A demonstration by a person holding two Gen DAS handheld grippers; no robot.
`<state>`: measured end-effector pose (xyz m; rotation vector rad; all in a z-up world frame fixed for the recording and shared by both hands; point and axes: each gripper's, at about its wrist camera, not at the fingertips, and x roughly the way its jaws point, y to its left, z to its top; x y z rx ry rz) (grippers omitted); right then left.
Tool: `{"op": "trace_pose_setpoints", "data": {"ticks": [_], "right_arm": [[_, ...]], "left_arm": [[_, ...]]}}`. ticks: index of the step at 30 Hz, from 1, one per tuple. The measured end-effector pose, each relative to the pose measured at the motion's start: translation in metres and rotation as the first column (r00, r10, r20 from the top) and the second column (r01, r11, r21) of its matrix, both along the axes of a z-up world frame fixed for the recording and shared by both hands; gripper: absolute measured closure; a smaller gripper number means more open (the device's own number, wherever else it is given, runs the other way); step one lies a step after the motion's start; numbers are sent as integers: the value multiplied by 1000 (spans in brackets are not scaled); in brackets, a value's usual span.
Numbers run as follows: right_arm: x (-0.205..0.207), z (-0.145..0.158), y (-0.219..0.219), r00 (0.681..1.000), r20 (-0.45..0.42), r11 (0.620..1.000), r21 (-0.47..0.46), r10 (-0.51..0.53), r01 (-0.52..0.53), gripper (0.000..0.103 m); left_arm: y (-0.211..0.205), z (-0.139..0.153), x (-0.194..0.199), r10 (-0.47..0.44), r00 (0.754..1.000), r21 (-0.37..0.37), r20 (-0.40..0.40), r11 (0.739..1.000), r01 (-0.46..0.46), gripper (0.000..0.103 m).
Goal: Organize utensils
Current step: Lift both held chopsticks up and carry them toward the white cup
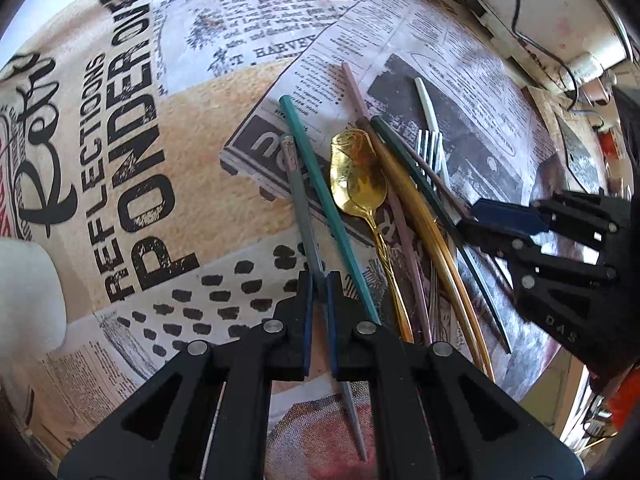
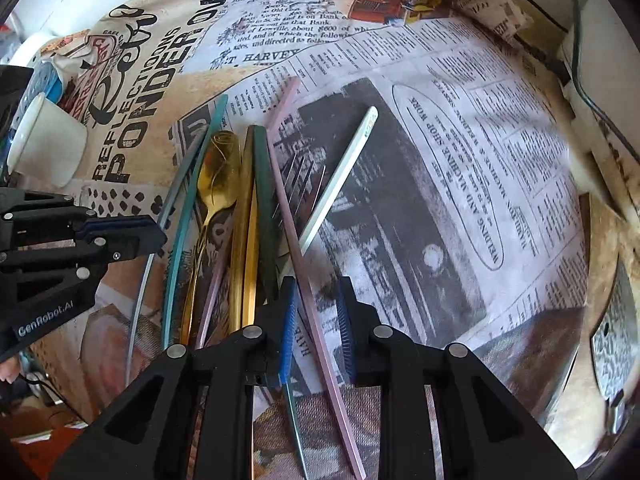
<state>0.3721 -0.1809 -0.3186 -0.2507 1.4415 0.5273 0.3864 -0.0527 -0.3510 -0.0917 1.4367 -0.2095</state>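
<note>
Utensils lie in a loose pile on a newspaper-print cloth: a gold spoon, teal chopstick, grey chopstick, pink chopsticks, gold and dark green chopsticks, and a fork with a white handle. My left gripper is shut on the grey chopstick at its middle. It also shows in the right wrist view. My right gripper is open, its fingers straddling a pink chopstick that lies on the cloth. The gold spoon and white handle lie ahead of it.
A white cup lies on its side at the left of the cloth, with a blue perforated thing behind it. Cables and white boxes line the far right edge. A patterned board sits at the right.
</note>
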Motion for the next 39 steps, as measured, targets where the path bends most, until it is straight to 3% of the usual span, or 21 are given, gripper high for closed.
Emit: {"op": "trace_pose_setpoints", "data": {"ticks": [9,19,29,39], "right_arm": [[4,16,-1,996,26,995,56,-87,85,98],[-9,44,-23,981,90,981,110,-170,160,98],[-31,88,-14,958,208,970,182,-198,161,98],[-46,126,6,940,273,957,258,-205,133,98]], "left_arm": [[12,8,4,35,999,-45,24,998,-34,100],[24,44,-23,64,986,-44,155,997,-58,100],[36,88,-65,137,940,-49,313,991,-128,101],[50,126,-100,196,881,-58,431,980,-190,101]]}}
